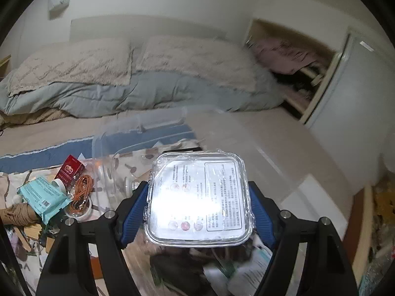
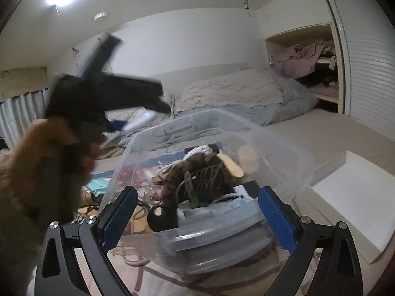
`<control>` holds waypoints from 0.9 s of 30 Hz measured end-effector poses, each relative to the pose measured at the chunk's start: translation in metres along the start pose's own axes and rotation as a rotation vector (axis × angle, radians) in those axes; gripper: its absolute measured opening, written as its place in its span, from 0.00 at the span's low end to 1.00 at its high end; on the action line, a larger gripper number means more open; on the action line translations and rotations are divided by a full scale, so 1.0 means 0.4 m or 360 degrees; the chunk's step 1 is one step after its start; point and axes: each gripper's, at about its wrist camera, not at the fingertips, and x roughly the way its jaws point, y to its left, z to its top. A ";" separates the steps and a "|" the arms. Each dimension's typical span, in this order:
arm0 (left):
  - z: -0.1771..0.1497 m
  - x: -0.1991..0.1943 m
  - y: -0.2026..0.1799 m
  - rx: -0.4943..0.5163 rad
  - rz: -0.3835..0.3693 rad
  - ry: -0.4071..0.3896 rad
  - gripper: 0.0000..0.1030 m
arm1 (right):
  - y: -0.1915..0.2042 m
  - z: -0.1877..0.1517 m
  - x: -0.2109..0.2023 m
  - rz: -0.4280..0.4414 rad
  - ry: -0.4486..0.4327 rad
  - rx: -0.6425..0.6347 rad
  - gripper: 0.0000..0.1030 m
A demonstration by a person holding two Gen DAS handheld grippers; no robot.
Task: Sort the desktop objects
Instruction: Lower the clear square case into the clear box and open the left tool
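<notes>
The left gripper (image 1: 200,204) jaws are clamping a clear plastic box (image 1: 200,197); the right gripper (image 2: 197,219) jaws are gaping empty, the bin (image 2: 271,148) at twelve o'clock.

Right hand-held gripper (image 2: 197,218) jaws wide apart, empty; clear bin (image 2: 279,153) of clutter between them; blurred left hand-held gripper (image 2: 138,120) upper left.

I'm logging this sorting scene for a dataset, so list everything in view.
Clear lidded container: one, transparent with white printed label, clamped in left gripper.
Clear storage bin: one, transparent, on bed, holding cords and clutter.
Red box: one, red, in pile at left.
Teal packet: one, teal, in same pile.
Orange cord: one coil, beside red box.
Pillows: two, beige, at headboard.
Duvet: one, blue-grey, under pillows.
Left gripper: black, blue pads.
Right gripper: black, blue pads, open before bin.
</notes>
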 end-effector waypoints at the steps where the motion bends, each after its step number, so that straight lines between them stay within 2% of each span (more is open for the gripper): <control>1: 0.008 0.025 0.002 -0.0005 0.0031 0.0033 0.75 | -0.009 0.005 -0.016 -0.0008 -0.0052 -0.0004 0.95; 2: 0.018 0.054 0.006 -0.0010 0.0073 0.0075 0.75 | -0.026 0.013 -0.042 -0.0014 -0.0130 -0.0002 0.95; 6: 0.040 0.132 0.015 0.0002 0.0193 0.0210 0.75 | -0.080 0.029 -0.098 -0.0005 -0.0260 0.0085 0.95; 11: 0.056 0.213 0.009 0.0010 0.0241 0.0373 0.75 | -0.131 0.030 -0.105 0.0012 -0.0272 0.0210 0.95; 13: 0.054 0.238 0.004 0.0047 0.0296 0.0417 0.75 | -0.141 0.029 -0.093 0.0040 -0.0259 0.0239 0.95; 19: 0.056 0.285 0.046 0.0016 0.0426 0.0424 0.77 | -0.151 0.021 -0.086 0.0046 -0.0220 0.0255 0.95; 21: 0.054 0.285 0.059 0.0019 0.0471 0.0415 0.97 | -0.153 0.020 -0.085 0.0051 -0.0216 0.0257 0.95; 22: 0.055 0.281 0.065 0.0015 0.0493 0.0397 0.99 | -0.154 0.020 -0.087 0.0053 -0.0213 0.0256 0.95; 27: 0.060 0.250 0.082 -0.0052 0.0423 0.0325 0.99 | -0.155 0.015 -0.077 0.0072 -0.0193 0.0266 0.95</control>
